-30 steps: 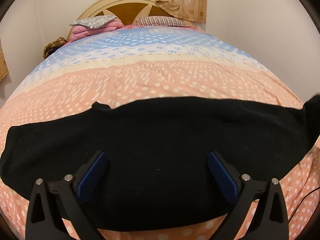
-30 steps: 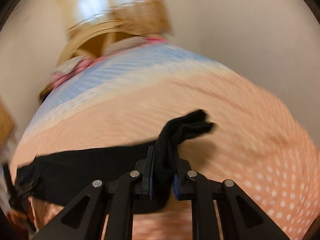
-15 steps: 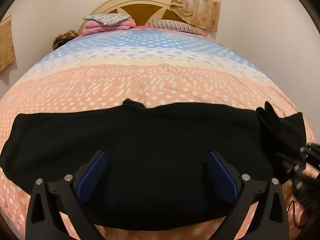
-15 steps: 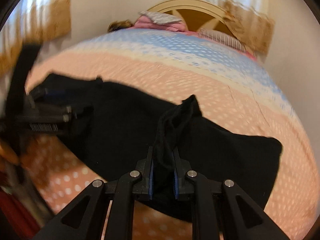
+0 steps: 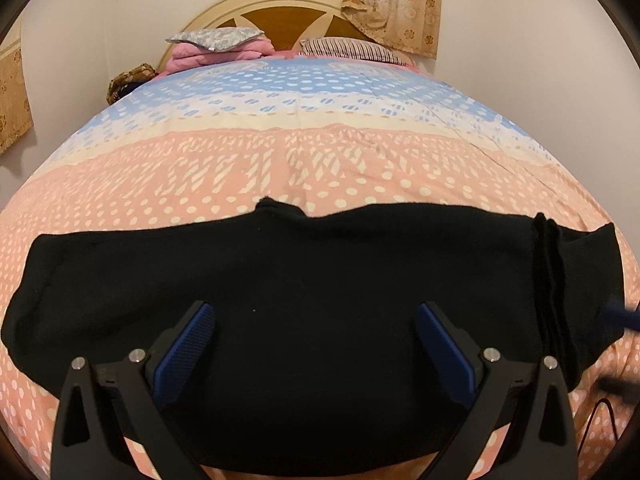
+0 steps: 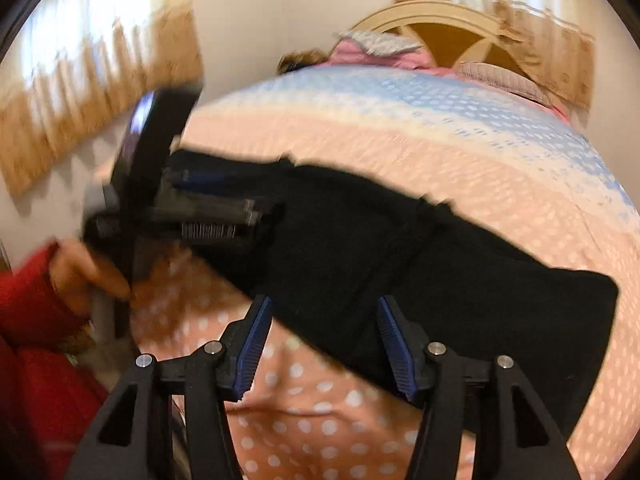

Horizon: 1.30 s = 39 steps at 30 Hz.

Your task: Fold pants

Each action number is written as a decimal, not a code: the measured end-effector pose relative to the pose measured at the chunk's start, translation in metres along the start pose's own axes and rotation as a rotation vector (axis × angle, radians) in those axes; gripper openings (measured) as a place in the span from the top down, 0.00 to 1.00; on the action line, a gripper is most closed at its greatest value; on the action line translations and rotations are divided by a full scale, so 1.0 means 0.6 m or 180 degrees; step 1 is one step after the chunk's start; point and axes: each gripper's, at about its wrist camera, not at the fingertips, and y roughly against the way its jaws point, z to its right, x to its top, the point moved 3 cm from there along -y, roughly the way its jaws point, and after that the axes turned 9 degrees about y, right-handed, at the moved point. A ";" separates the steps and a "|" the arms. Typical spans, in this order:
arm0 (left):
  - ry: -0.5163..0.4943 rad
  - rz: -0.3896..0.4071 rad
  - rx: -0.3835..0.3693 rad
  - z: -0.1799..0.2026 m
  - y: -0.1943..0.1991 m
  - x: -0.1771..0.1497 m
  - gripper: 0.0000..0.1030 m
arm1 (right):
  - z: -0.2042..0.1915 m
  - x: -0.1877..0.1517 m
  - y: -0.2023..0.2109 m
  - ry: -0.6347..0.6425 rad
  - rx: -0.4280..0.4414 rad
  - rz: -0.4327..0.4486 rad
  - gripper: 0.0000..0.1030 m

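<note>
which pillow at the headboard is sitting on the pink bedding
The grey patterned pillow, on the left, rests on the folded pink bedding. The striped pillow, to its right, lies low on the bed itself.

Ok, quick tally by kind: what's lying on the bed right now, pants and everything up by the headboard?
Black pants: 1
Pillows: 2, grey patterned, striped
Folded pink blanket: 1
Brown patterned bundle at the bed's far left corner: 1
Total: 5

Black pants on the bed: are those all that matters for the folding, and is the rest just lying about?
Part of the job:
- black pants, spread across the bedspread
- left tongs, open above them
- right tongs, just opened, nothing gripped

Just lying about:
- striped pillow
- grey pillow on pink bedding
- curtain
- headboard
</note>
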 end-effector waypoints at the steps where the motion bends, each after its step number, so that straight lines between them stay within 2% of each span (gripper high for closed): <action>1: -0.0003 -0.0009 -0.0015 0.002 0.000 0.000 0.00 | 0.012 0.004 0.006 -0.0112 0.0021 0.0087 0.45; 2: -0.0019 -0.0011 -0.0025 0.003 0.001 -0.001 0.00 | 0.043 0.012 0.019 -0.0379 0.0031 0.0295 0.45; 4: -0.0094 0.0018 -0.0013 0.007 0.005 -0.001 0.00 | 0.097 0.014 0.021 -0.0808 -0.0137 0.0395 0.49; 5: -0.0114 0.0033 0.0002 0.008 0.006 -0.001 0.00 | 0.112 0.015 0.014 -0.0888 -0.0181 0.0344 0.76; 6: -0.0122 0.0040 0.0011 0.008 0.007 0.000 0.00 | 0.128 0.015 -0.003 -0.0926 -0.0179 0.0221 0.93; 8: -0.0113 0.0026 0.0002 0.006 0.007 0.000 0.00 | 0.135 0.017 -0.032 -0.0828 -0.0230 0.0039 0.93; 13: -0.0106 0.0030 0.0003 0.005 0.005 0.002 0.00 | 0.153 0.036 -0.046 -0.0866 -0.0131 0.0048 0.92; 14: -0.0107 0.0022 -0.0006 0.005 0.005 0.002 0.00 | 0.160 0.039 -0.048 -0.0846 -0.0073 0.0041 0.87; 16: -0.0140 0.0003 -0.0016 0.008 0.003 0.000 0.00 | 0.164 0.042 -0.056 -0.0768 0.0060 -0.0020 0.64; 17: -0.0162 0.0002 -0.0006 0.009 0.003 -0.001 0.00 | 0.163 0.042 -0.056 -0.0735 0.0088 -0.0037 0.45; 18: -0.0172 0.0006 0.0006 0.010 0.003 -0.001 0.00 | 0.159 0.042 -0.055 -0.0671 0.0119 -0.0032 0.37; 19: -0.0169 0.0010 0.0016 0.010 0.002 -0.001 0.00 | 0.153 0.043 -0.052 -0.0611 0.0165 -0.0015 0.35; 22: -0.0121 -0.0021 0.0013 0.008 -0.001 0.000 0.00 | 0.143 0.050 -0.055 -0.0460 0.0164 -0.0028 0.35; 24: -0.0131 -0.0035 0.0019 0.009 -0.002 -0.001 0.00 | 0.134 0.059 -0.073 -0.0209 0.0125 -0.0069 0.35; 26: -0.0159 -0.0025 0.0044 0.010 0.001 -0.001 0.00 | 0.130 0.060 -0.103 0.0013 0.0005 -0.0296 0.36; 29: -0.0156 0.0020 0.0053 0.007 0.006 0.003 0.00 | 0.124 0.054 -0.129 0.0224 -0.0112 -0.0491 0.60; 30: -0.0142 0.0028 0.0053 0.006 0.006 0.003 0.00 | 0.117 0.056 -0.124 0.0283 -0.0107 -0.0450 0.75; 31: -0.0122 0.0024 0.0047 0.004 0.005 0.004 0.00 | 0.114 0.058 -0.118 0.0281 -0.0061 -0.0413 0.79; 34: -0.0098 -0.0034 -0.0001 0.007 -0.003 0.001 0.00 | 0.095 0.072 -0.081 0.0323 0.0068 -0.0069 0.80; 37: -0.0167 -0.0061 -0.0007 0.017 -0.005 -0.007 0.00 | 0.080 0.084 -0.076 0.0393 0.0176 0.0102 0.80; 39: -0.0215 -0.0043 -0.0006 0.021 0.000 -0.008 0.00 | 0.079 0.088 -0.095 0.0384 0.0223 0.0097 0.80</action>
